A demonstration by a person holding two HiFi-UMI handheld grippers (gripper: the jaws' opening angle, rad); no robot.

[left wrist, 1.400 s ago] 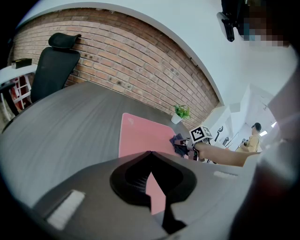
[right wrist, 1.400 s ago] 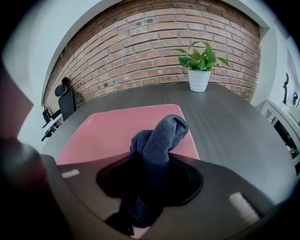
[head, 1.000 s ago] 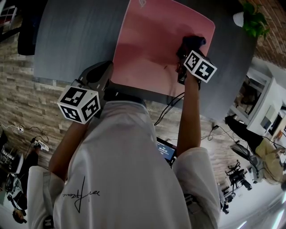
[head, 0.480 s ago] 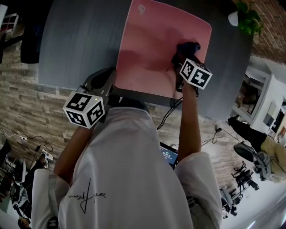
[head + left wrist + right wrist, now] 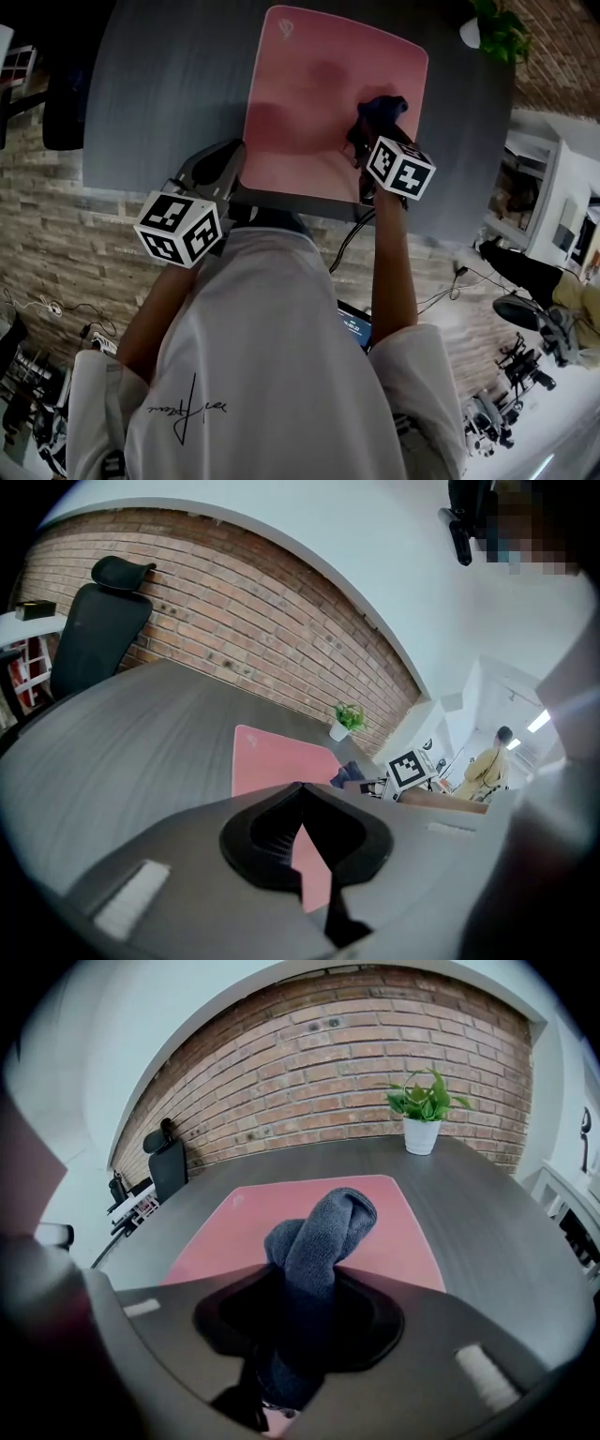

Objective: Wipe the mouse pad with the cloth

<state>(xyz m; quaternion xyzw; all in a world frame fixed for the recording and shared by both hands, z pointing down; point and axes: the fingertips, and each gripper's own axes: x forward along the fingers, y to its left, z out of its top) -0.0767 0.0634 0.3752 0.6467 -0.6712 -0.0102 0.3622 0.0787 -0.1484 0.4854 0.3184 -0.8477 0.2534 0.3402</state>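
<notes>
A pink mouse pad (image 5: 314,94) lies on the dark grey table (image 5: 169,84). My right gripper (image 5: 367,141) is shut on a dark blue cloth (image 5: 379,114), which rests on the pad's right half. In the right gripper view the cloth (image 5: 323,1232) sticks up out of the jaws over the pad (image 5: 225,1232). My left gripper (image 5: 228,161) sits at the pad's near left corner by the table's front edge. Its jaws meet with nothing between them (image 5: 302,836), and the pad (image 5: 272,761) and cloth (image 5: 349,772) lie beyond it.
A small potted plant (image 5: 422,1115) stands on the table's far right corner, also seen in the head view (image 5: 492,28). A black office chair (image 5: 94,621) stands at the table's left. A brick wall (image 5: 356,1044) runs behind the table. Cables (image 5: 352,230) hang at the front edge.
The right gripper and cloth have slid a little toward the pad's near edge. The left gripper stays at the pad's near left corner. The head camera has shifted.
</notes>
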